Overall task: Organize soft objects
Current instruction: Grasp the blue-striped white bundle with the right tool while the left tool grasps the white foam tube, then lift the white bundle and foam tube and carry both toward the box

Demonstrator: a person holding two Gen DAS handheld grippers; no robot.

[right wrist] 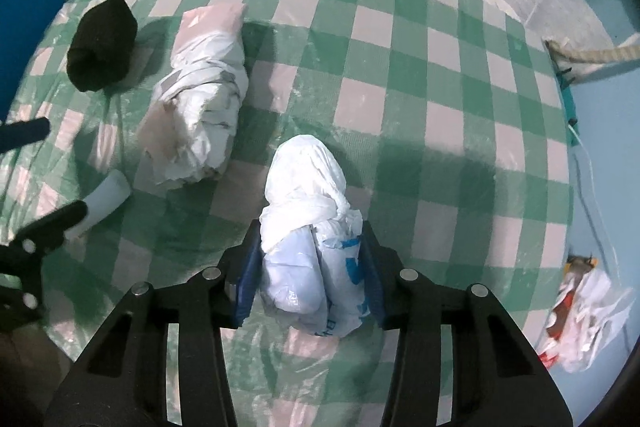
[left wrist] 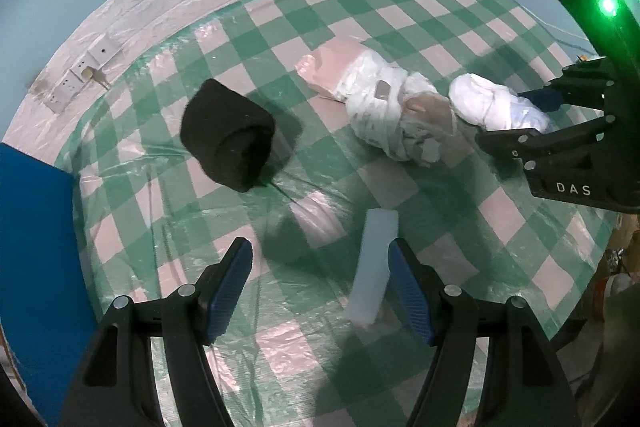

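Little sorting is judged done. Taking the knotted white bag [right wrist: 308, 227] as landmark: far left lies a black rolled cloth [right wrist: 102, 45]; nearer left, a taped plastic bundle [right wrist: 200, 99] on the checked worktop [right wrist: 440, 107]. The left gripper [left wrist: 320, 291] is spread, a pale strip [left wrist: 374, 267] against one jaw. The right gripper [right wrist: 308, 279] is pinching the bag. Nothing is seen obstructing.

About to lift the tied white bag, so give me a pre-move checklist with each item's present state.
1. Right gripper fingers on both sides of the tied white bag: ok.
2. Grip firm enough to lift: cannot tell.
3. Bag clear of the larger wrapped bundle: ok.
4. Left gripper open, nothing pinched: ok.
5. Pale flat strip clear of the left gripper's fingers: not ok, it lies against one.
6. Black roll out of the way: ok.
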